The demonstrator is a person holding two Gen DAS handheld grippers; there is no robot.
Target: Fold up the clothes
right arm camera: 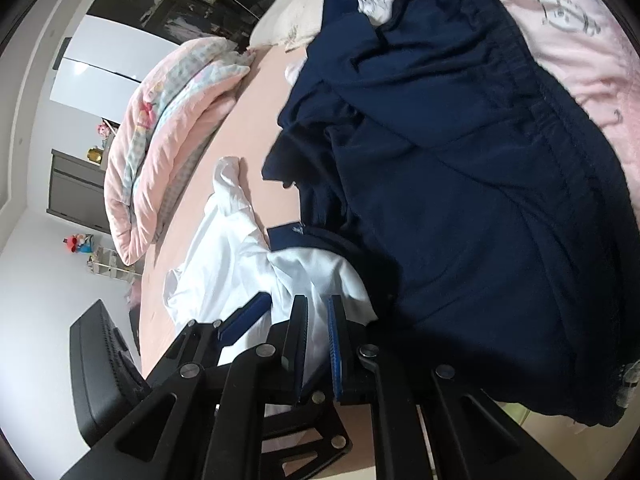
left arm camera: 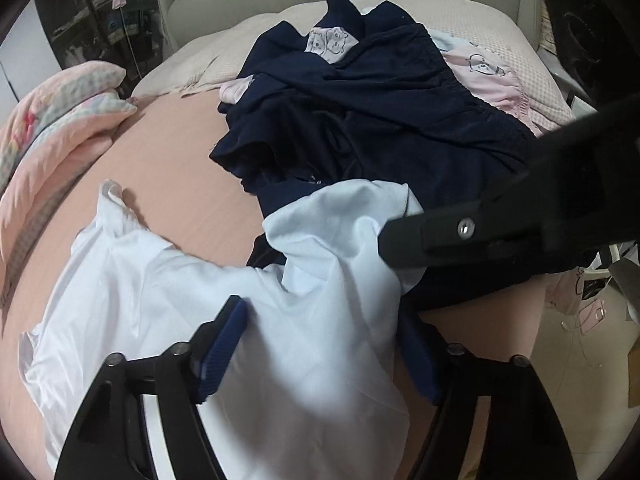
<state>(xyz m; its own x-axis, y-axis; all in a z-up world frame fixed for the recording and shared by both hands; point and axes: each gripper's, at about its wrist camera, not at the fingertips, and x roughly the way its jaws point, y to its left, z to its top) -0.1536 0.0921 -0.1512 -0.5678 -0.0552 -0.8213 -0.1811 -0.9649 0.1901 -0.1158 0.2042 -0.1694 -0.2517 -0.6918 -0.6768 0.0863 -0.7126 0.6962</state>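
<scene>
A crumpled white shirt (left arm camera: 192, 280) (right arm camera: 224, 248) lies on the pink bed sheet (left arm camera: 168, 160), its right side overlapping a heap of navy garments (left arm camera: 380, 120) (right arm camera: 460, 200). My left gripper (left arm camera: 320, 348) straddles a bunched fold of the shirt. The blue faces of its pads (left arm camera: 224, 344) still show, so they are not pressed on the cloth. One left pad (right arm camera: 244, 318) also shows in the right wrist view. My right gripper (right arm camera: 318, 320) (left arm camera: 384, 236) is shut on the shirt's edge, with white cloth pinched in its narrow gap beside the navy heap.
A folded pink checked quilt (left arm camera: 60, 120) (right arm camera: 168, 128) lies along the far left of the bed. A pink garment with a cartoon print (left arm camera: 488, 72) (right arm camera: 560, 32) sits behind the navy heap. A black chair (right arm camera: 104, 368) stands by the bed edge, and the cluttered floor (left arm camera: 592, 320) lies to the right.
</scene>
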